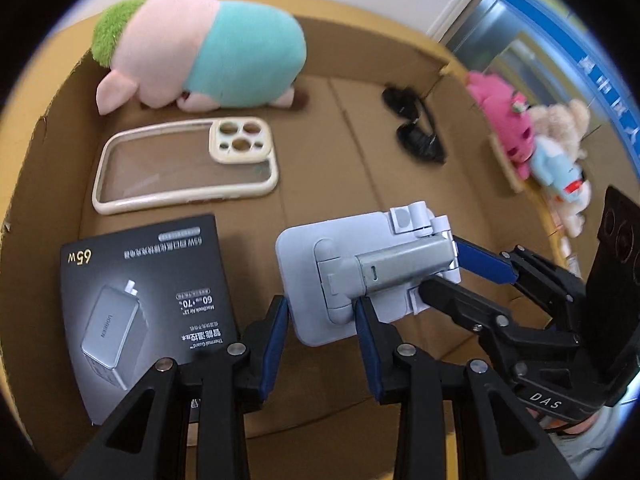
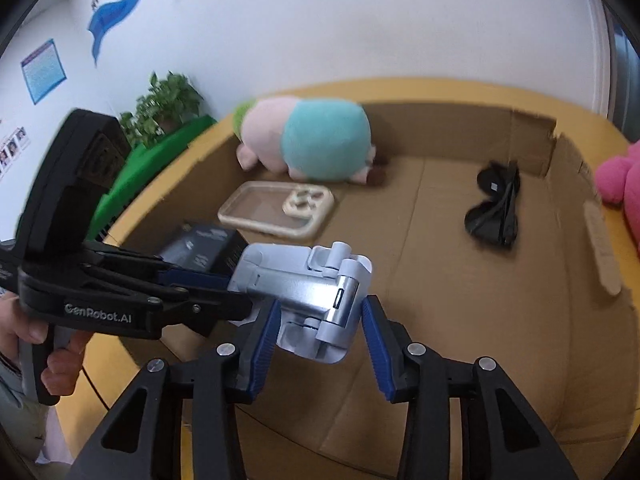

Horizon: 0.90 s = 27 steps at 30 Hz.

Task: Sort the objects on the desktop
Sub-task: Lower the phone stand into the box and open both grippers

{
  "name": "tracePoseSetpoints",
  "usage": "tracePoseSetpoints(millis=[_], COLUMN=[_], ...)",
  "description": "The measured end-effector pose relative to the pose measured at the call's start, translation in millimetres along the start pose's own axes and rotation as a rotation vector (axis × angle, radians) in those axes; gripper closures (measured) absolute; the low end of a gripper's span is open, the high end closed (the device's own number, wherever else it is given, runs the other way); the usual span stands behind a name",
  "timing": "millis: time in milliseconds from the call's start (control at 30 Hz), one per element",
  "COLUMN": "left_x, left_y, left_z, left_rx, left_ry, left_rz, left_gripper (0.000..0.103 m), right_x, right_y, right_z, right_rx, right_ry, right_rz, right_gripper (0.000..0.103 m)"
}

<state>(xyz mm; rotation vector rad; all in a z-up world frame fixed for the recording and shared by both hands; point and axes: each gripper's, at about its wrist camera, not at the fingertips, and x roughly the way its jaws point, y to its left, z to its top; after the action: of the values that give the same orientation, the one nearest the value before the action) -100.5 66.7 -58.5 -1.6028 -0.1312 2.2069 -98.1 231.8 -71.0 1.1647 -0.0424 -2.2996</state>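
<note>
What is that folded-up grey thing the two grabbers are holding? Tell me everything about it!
It looks like a folding phone stand: a pale grey plastic plate with rounded corners, and a silvery hinged arm folded flat along it. It hangs tilted above the cardboard box floor. The left gripper has its blue pads on the plate's edges, and the right gripper closes on the hinge end.

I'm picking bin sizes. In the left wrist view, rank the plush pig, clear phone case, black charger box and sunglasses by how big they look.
1. plush pig
2. black charger box, though nearness to the camera inflates it
3. clear phone case
4. sunglasses, smallest and farther off
</note>
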Motion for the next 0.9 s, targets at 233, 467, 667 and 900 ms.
tracePoseSetpoints(millis=[233,467,667,900], left_x=[7.6,14.2,-16.5,-82.0], left_y=[-5.7,-6.8,-5.6,-19.5], left_z=[-6.1,-7.7,-17.0,-70.8], left_rx=[0.007,0.004,-0.05,-0.069], left_ry=[0.056,0.09,-0.054,-0.532], left_rz=[0.063,0.091,0.117,0.268], left_gripper=[0.07,0.07,0.07,0.021], right_x=[21.3,27.5,-5.8,-80.3], right_y=[-7.4,-11.5,-8.1,19.0], right_z=[-11.7,-9.1,-9.6,-42.0], right_rx=[0.076,0.112,0.124,0.071], right_ry=[0.102,0.162,0.053,-0.274], right_rz=[-0.002,-0.017,-0.07,-0.3], right_gripper=[0.062,0.061,0.032,0.0])
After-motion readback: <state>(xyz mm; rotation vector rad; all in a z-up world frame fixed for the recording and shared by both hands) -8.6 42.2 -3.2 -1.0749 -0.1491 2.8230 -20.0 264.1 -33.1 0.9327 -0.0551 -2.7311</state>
